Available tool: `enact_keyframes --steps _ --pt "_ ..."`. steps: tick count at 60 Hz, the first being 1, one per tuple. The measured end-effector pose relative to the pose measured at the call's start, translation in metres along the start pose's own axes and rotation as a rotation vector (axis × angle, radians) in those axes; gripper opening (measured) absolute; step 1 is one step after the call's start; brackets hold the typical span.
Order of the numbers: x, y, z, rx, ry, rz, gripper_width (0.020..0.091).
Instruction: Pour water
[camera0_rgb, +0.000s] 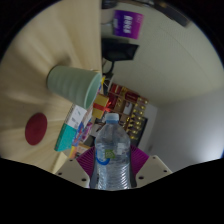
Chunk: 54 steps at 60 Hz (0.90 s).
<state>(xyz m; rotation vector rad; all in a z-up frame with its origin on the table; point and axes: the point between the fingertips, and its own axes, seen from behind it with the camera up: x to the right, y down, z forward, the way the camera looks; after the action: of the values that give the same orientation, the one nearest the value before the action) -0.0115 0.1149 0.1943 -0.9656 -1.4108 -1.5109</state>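
Observation:
A clear plastic water bottle (110, 152) with a white cap and a blue-and-white label stands between my gripper's (111, 166) fingers, and both magenta pads (86, 160) press on its sides. The whole view is tilted. A pale green cup (77, 82) lies beyond the bottle on the cream table (40, 60), its mouth facing towards the bottle's cap. The bottle's base is hidden below my fingers.
A dark red round coaster (37, 128) lies on the table beside the cup. Small colourful packets (74, 126) and a box of goods (128, 106) stand close behind the bottle. A purple-and-white box (128, 22) sits far off.

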Motion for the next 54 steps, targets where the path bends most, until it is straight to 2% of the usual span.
enact_keyframes --steps 7,15,25,35,41,45,52,53,54 --pt "0.009 -0.016 0.004 0.033 0.024 -0.19 0.0466" --pt "0.002 -0.038 0.011 0.114 0.033 -0.407 0.0466" --pt "0.007 -0.049 0.011 0.146 0.035 -0.514 0.0468" --pt "0.023 -0.043 0.016 0.136 0.06 -0.449 0.047" --pt "0.044 -0.041 0.003 0.154 0.113 -0.186 0.0467" --pt "0.063 -0.025 -0.013 0.117 0.164 0.152 0.0468" --pt "0.054 -0.005 -0.005 0.099 0.145 0.854 0.0465" --pt "0.057 0.002 -0.028 0.106 0.159 0.952 0.0464" --pt "0.053 0.008 -0.015 0.119 0.123 1.029 0.0467"
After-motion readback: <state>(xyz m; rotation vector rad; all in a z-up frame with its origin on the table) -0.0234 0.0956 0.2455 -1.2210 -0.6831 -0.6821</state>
